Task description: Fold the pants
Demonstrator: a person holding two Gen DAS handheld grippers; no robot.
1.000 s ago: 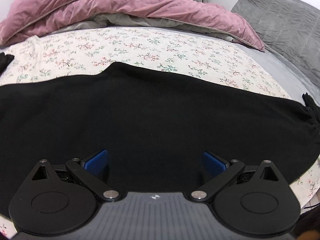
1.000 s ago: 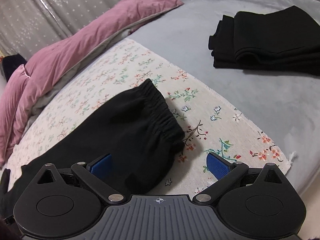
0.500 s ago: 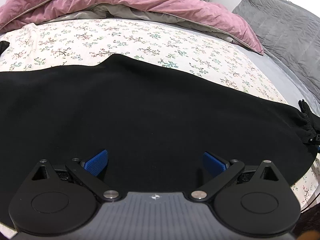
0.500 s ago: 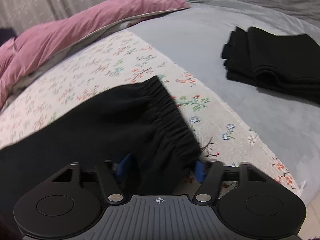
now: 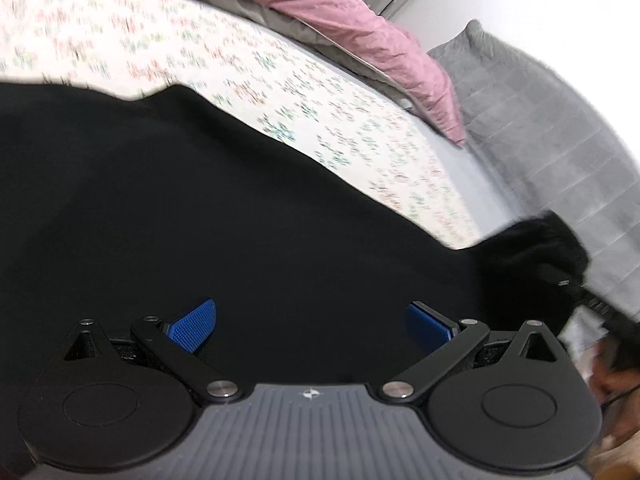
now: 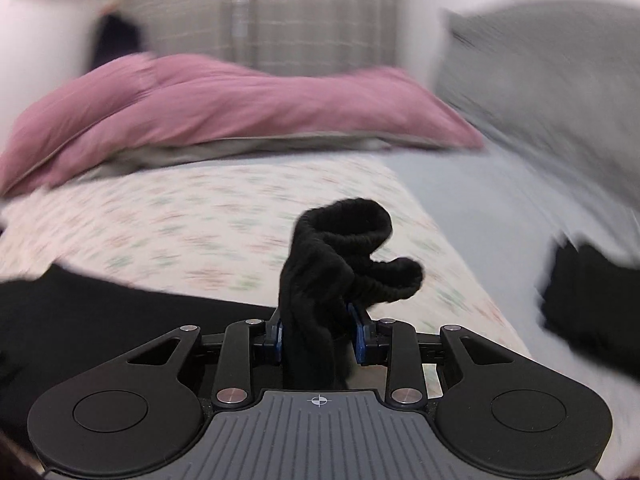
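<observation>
bed: floral sheet (image 5: 360,128) | left tongs (image 5: 312,324) released | right tongs (image 6: 320,334) grasping pants (image 6: 320,280)

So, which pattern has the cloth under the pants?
Small flowers on white cloth, clearest in left wrist view.

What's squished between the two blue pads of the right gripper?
The bunched end of the black pants. The right gripper is clamped on it, lifted off the flowery cloth. The right wrist view shows it.

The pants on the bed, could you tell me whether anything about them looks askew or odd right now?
Only one thing: the elastic cuff is bunched and curled upright between the fingers of the right gripper, whose jaws have just closed on it. The rest of the pants lies flat under the open left gripper.
</observation>
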